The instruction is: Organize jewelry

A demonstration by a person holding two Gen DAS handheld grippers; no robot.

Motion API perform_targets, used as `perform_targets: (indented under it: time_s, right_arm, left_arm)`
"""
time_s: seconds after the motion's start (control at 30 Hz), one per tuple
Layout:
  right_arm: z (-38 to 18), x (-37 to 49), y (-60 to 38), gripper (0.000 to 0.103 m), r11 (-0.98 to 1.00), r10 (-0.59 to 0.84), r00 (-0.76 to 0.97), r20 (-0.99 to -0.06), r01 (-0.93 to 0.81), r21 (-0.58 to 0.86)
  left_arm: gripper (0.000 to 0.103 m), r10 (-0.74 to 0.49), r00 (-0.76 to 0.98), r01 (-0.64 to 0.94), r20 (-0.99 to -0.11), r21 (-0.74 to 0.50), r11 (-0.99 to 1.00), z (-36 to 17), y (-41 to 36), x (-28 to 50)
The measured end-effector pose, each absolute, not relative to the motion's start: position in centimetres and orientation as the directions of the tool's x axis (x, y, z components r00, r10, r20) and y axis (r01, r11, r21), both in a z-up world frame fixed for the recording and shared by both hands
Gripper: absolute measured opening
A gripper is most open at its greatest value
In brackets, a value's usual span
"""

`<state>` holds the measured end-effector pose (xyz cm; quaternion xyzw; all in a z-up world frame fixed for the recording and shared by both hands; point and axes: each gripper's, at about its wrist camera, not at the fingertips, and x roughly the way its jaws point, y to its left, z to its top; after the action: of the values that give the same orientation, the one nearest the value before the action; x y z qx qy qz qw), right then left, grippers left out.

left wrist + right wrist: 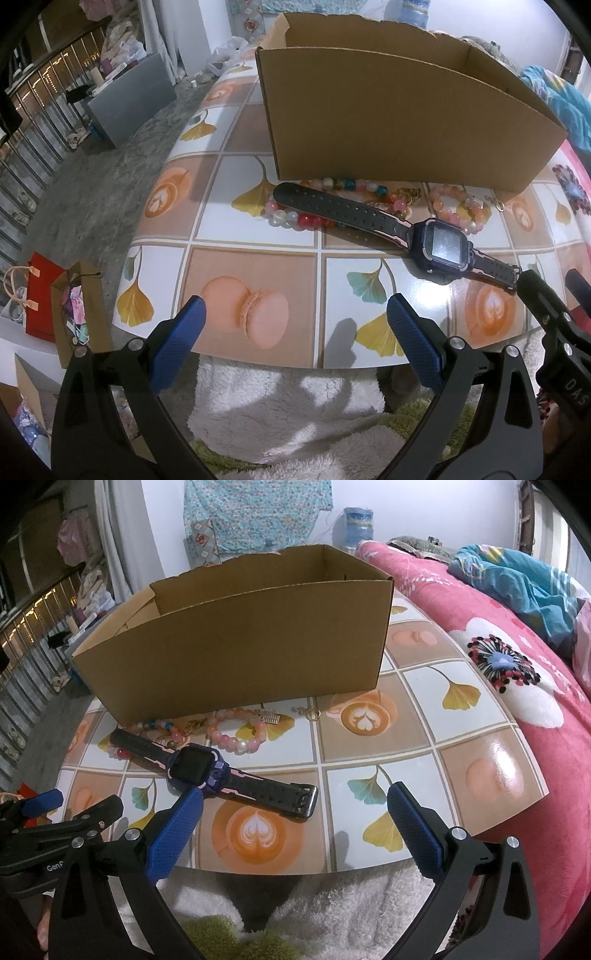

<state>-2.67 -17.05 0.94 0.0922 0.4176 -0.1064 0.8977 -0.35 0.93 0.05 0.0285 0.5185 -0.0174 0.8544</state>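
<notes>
— Well, how much room at the near edge of the table [461, 734]?
— Plenty. Bare patterned squares along the near edge in both views, with a white fluffy rug [288, 417] showing below it. Right side bordered closely by a pink bed cover [535, 686].

— And the back?
— Taken up by an open cardboard box [236, 650], standing upright, its front wall facing both cameras. Nothing visible inside from these angles.

— Where is the jewelry?
— Lined up just in front of the box wall. Multicoloured bead bracelet [334, 184] on the left, partly under the strap of the watch [195, 766]. Pink bead bracelet [236, 733] just beside it to the right, with a small gold piece [310, 712] a little further right. Watch lying flat, slanted across the tiles, buckle end pointing toward the near edge.

— Left claw [295, 325]?
— Spread wide and empty, blue pads [181, 332] over the near edge, left of the watch and well apart from the beads.

— Right claw [293, 805]?
— Also spread wide, gripping nothing. Buckle end of the watch strap lying between its two fingers, left pad just beside the watch face; touching or not, cannot tell.
</notes>
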Motion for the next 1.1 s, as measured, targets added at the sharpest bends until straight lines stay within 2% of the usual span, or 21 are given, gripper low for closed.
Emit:
perform_targets:
  time_s: [0.43, 0.7, 0.87, 1.1]
  right_arm:
    - [0.5, -2.6, -17.6, 0.097, 0.961, -0.083, 0.643, -0.762, 0.254, 0.111]
    - [0.7, -2.1, -17.1, 0.097, 0.978, 0.000, 0.693, -0.721, 0.150, 0.144]
    - [0.6, -1.0, -15.9, 0.086, 0.986, 0.074, 0.706, -0.704, 0.053, 0.156]
    - [-0.1, 1.0, -14.3, 0.065, 0.988, 0.141, 0.691, -0.709, -0.047, 0.150]
  left_arm:
    - [0.095, 0.000, 0.470, 0.060, -0.883, 0.031, 0.998, -0.3, 1.9, 0.0]
    - [0.095, -0.077, 0.526, 0.122, -0.847, -0.015, 0.992, 0.0, 4.3, 0.6]
    - [0.095, -0.255, 0.588, 0.207, -0.768, -0.162, 0.965, 0.5, 6.3, 0.9]
    - [0.095, -0.314, 0.585, 0.222, -0.748, -0.225, 0.949, 0.3, 7.0, 2.2]
